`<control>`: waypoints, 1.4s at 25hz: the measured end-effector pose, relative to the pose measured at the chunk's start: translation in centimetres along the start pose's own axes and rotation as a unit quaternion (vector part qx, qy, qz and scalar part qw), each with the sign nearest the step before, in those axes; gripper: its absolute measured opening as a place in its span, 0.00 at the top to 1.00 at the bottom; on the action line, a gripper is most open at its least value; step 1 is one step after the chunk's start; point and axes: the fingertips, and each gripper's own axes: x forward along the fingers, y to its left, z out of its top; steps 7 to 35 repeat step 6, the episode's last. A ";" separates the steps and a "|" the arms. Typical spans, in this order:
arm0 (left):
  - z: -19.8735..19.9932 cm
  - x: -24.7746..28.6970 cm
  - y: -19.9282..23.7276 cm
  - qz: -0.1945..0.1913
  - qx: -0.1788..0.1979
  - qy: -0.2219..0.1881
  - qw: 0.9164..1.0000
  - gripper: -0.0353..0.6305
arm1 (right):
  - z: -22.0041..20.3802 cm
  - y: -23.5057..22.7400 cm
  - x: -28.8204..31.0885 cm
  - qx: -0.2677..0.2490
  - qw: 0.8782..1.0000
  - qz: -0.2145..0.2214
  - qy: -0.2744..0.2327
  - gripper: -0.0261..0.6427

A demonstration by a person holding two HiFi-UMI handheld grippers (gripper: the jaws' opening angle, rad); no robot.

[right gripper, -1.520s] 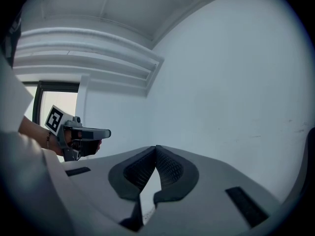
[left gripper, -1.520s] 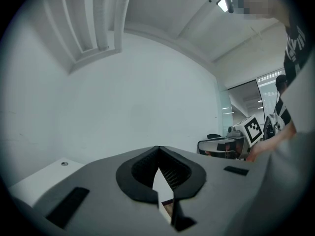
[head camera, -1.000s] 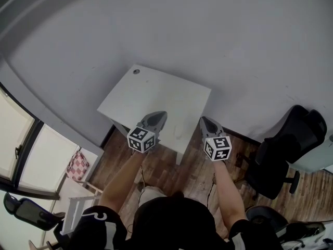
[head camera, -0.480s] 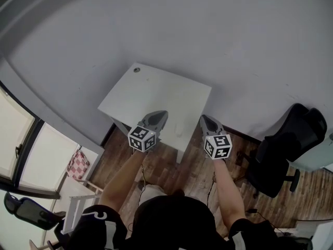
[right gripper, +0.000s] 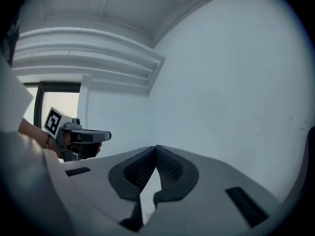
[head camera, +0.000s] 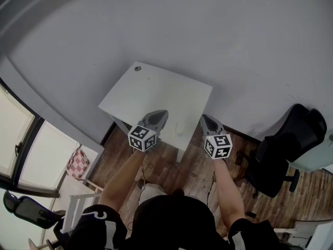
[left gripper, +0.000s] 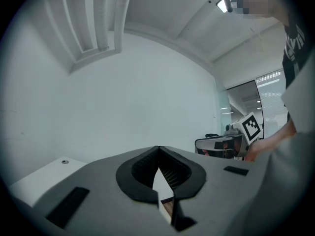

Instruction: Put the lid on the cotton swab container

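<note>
In the head view my left gripper and right gripper are held side by side over the near edge of a white table. Both are shut with nothing between the jaws. In the left gripper view the tips of the left gripper touch, and the same holds for the right gripper in its own view. A small pale thing lies on the table between the two grippers, too small to make out. No lid or swab container can be told apart.
The table has a round cable hole at its far left corner and stands against a grey wall. A black office chair is to the right on the wood floor. A pink checked bag sits at the left.
</note>
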 end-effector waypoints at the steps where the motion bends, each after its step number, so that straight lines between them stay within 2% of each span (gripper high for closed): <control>1: 0.0 -0.1 0.1 0.000 0.000 0.000 1.000 0.91 | 0.0 0.1 0.0 0.000 1.000 0.000 0.000 0.94; 35: 0.0 -0.2 0.5 -0.001 -0.001 0.001 1.000 0.91 | 0.0 0.3 0.4 -0.001 1.000 0.000 0.002 0.94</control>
